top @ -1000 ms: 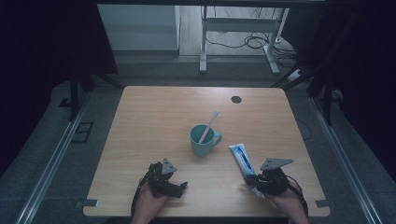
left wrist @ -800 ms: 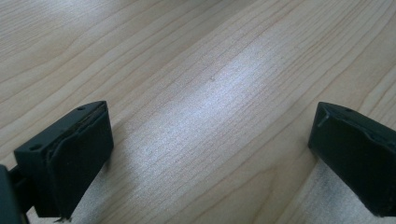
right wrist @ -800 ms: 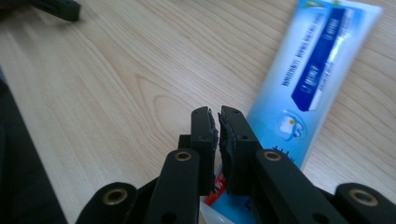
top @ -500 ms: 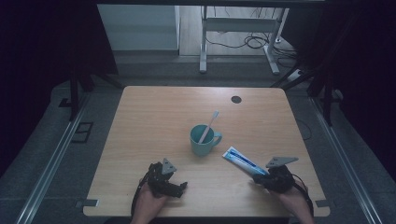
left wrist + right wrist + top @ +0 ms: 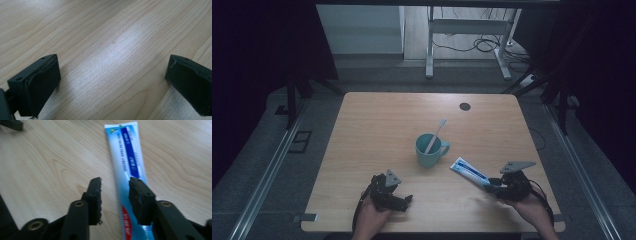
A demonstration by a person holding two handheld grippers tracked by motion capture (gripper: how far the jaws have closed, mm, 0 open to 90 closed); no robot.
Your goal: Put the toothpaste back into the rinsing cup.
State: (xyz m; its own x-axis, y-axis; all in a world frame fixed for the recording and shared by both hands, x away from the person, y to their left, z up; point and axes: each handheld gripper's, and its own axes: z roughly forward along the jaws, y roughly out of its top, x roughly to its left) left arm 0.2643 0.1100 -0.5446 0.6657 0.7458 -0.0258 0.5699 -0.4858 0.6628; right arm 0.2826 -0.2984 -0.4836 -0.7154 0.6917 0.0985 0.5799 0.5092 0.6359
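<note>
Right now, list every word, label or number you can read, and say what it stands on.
Toothpaste tube: white lettering on its blue band, too blurred to read.
Toothpaste tube, red patch near the right gripper: white characters, unreadable.
Green mug, toothbrush, table: no text.

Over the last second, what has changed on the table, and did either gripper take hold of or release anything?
The right gripper has just been opening its jaws, and they now stand apart around the toothpaste tube, which lies flat on the table. The tube swung from near upright in the high view to a slant, flat end toward the mug. The left gripper, mug and toothbrush stayed put.
</note>
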